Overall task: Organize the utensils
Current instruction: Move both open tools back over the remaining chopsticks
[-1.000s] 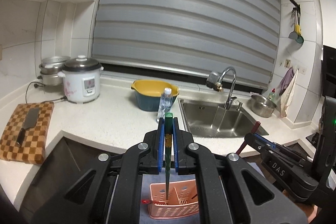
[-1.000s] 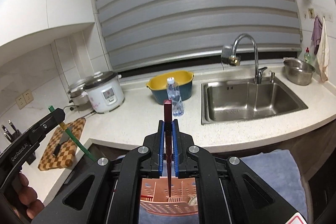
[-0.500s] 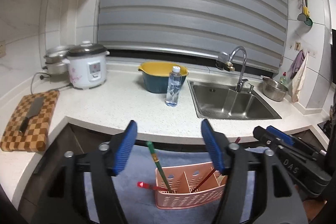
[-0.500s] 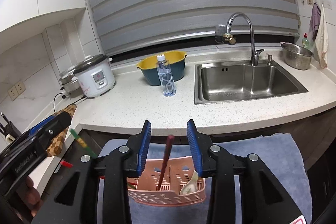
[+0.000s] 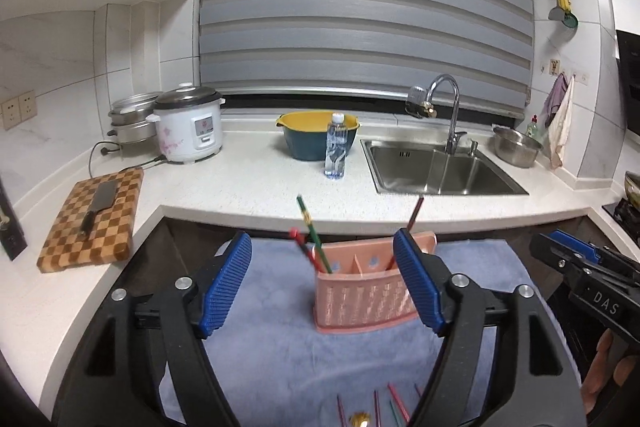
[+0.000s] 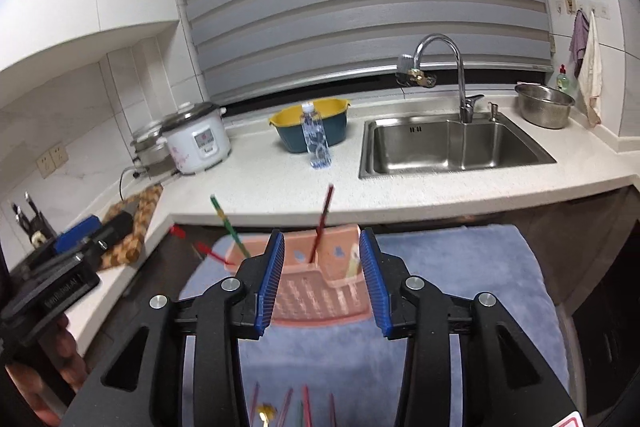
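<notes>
Left wrist view first: the left gripper [image 5: 322, 285] is seen with its blue pads spread wide and nothing held between them, hanging over the blue towel [image 5: 280, 347] just short of the pink caddy [image 5: 360, 301]. Going left to right inside that caddy, a red chopstick [image 5: 300, 245] and a green chopstick [image 5: 314, 237] are leaned toward the upper left in the left compartment, and a dark red chopstick [image 5: 414, 215] is tilted up to the right further along. What the next move probably hinges on is down at the bottom edge, though: the loose chopsticks [image 5: 384, 405] and a gold spoon [image 5: 360, 419] are laid on the towel on the near side of the pads, below and behind both grippers, with their long axes pointed roughly away toward the caddy. In the right wrist view the right gripper [image 6: 322, 281] is also parted and empty, held right over the caddy [image 6: 320, 299], and the same leftover sticks [image 6: 304, 407] are seen under it. Neither hand can really be called nearer, so a pull-back and dip would be needed by either, with the pads closed across a stick's thin width.
</notes>
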Motion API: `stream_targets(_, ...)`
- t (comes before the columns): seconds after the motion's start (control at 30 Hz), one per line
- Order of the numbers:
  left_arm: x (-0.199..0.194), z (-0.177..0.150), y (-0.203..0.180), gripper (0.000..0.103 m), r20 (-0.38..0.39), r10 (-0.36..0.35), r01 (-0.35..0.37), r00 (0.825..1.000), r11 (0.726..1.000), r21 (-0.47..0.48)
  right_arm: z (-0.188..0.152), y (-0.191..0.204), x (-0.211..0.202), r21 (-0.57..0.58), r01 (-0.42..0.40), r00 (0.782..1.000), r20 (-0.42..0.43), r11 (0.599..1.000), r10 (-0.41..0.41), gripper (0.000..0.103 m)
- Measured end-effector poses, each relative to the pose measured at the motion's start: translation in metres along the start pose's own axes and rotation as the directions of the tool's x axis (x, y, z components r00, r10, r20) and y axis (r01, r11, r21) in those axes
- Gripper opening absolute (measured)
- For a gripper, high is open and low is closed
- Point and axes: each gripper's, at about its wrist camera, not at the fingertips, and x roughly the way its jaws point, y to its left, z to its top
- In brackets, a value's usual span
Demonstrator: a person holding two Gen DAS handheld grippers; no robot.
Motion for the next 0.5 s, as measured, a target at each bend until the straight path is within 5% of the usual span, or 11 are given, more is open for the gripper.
stream_targets(0.23, -0.032, -0.074, 0.003, 0.075, -0.115, 0.007, -0.005, 0.993, 1.000, 0.018, -0.088, -0.015, -0.038, 0.028, 0.037, 0.990, -0.135, 0.999, -0.033, 0.038)
stream_targets(0.5, -0.052, -0.159, 0.016, 0.075, -0.266, 0.002, -0.014, 0.964, 0.999, -0.043, -0.179, -0.025, -0.053, 0.040, 0.095, 0.957, -0.280, 0.995, -0.080, 0.038)
